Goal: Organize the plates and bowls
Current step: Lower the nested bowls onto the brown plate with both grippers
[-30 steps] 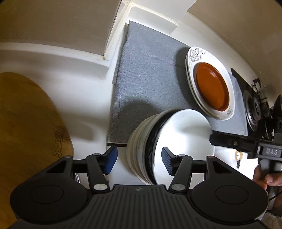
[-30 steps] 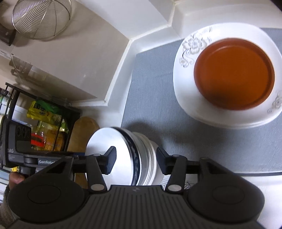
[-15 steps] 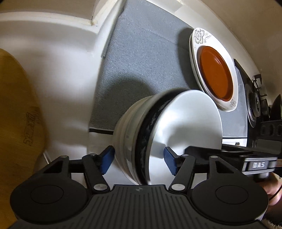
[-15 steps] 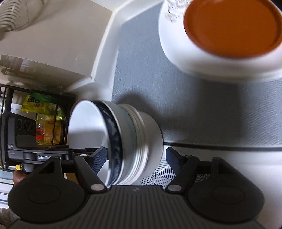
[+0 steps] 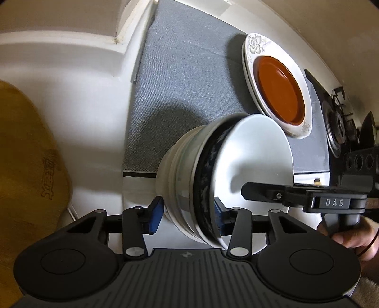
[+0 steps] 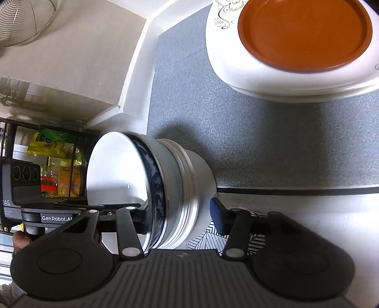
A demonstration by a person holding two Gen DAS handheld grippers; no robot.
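A stack of nested white bowls (image 5: 208,180), the top one with a dark blue patterned band, is held between both grippers above the counter; it also shows in the right wrist view (image 6: 154,189). My left gripper (image 5: 187,213) grips the stack with its blue pads on each side. My right gripper (image 6: 180,215) straddles the stack from the opposite side; its left finger is hidden behind the rim. An orange plate (image 5: 279,92) lies on white floral plates (image 5: 253,47) on the grey mat (image 5: 180,78).
A wooden cutting board (image 5: 26,170) lies at the left. A gas burner (image 5: 336,128) is at the far right. A black rack with food packets (image 6: 54,165) and a wire strainer (image 6: 23,21) stand at the left of the right wrist view.
Both grippers have closed in on the bowl stack, and it has shifted a little toward the grey mat and the orange plate.
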